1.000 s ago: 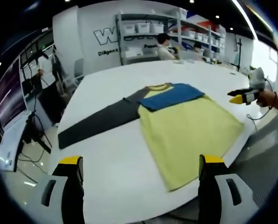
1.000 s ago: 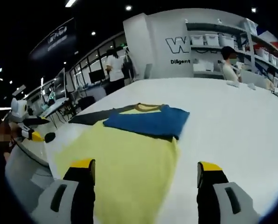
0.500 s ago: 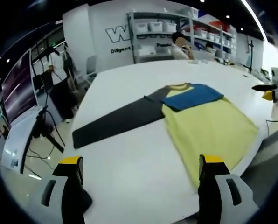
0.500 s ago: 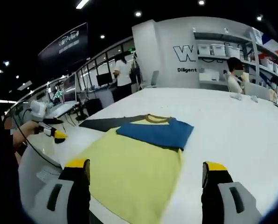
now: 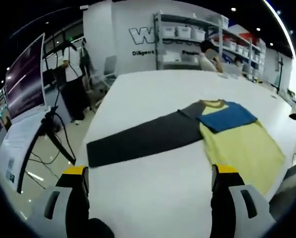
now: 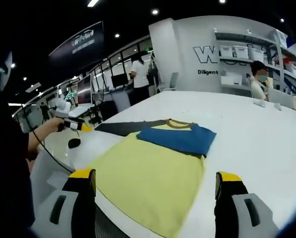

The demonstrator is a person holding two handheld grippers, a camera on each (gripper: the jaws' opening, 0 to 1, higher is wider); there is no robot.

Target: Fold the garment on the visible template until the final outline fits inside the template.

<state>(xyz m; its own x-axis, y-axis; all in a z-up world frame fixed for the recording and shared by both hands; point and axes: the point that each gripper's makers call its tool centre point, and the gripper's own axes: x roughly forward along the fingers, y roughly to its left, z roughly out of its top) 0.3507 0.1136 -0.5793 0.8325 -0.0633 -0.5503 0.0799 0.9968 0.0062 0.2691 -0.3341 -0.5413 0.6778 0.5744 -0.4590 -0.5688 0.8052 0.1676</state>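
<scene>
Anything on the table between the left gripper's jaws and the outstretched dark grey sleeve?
Nothing: in the left gripper view, bare white table lies between the left gripper and the dark grey sleeve.

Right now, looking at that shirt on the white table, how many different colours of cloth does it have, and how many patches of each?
Yellow body: 1
Blue sleeve folded across the chest: 1
Dark grey sleeve stretched out flat: 1
Mustard collar band: 1
Total: 4 colour patches on 1 garment, lying on the table. Both tools are open and hold nothing.
</scene>
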